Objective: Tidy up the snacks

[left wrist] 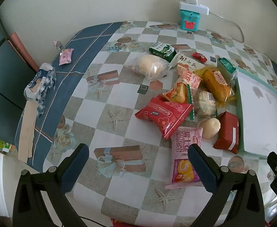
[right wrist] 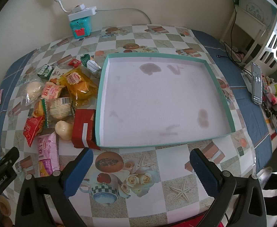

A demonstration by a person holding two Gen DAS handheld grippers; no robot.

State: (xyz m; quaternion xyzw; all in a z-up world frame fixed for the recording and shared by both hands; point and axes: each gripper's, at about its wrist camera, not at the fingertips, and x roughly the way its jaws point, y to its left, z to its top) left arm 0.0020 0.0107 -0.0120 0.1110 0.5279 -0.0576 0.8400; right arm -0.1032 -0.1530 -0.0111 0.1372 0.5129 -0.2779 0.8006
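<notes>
A heap of wrapped snacks lies on the checked tablecloth: a red bag (left wrist: 164,114), a pink Swiss-roll pack (left wrist: 185,157), a red box (left wrist: 228,132), a yellow cake pack (left wrist: 215,84) and a pale bun (left wrist: 150,66). To their right stands a shallow teal-rimmed tray (right wrist: 101,87) with a bare white floor. My left gripper (left wrist: 138,149) hangs open over the cloth, its right finger above the pink pack. In the right wrist view the pink pack (right wrist: 48,154) and red box (right wrist: 84,128) lie left of the tray; my right gripper (right wrist: 141,155) is open before the tray's near rim.
A teal tin (left wrist: 190,21) with a white power strip on top stands at the back by the wall. A small pink packet (left wrist: 66,56) and crumpled wrapper (left wrist: 40,84) lie at the left edge. A phone (right wrist: 256,82) and small clutter sit at the right edge.
</notes>
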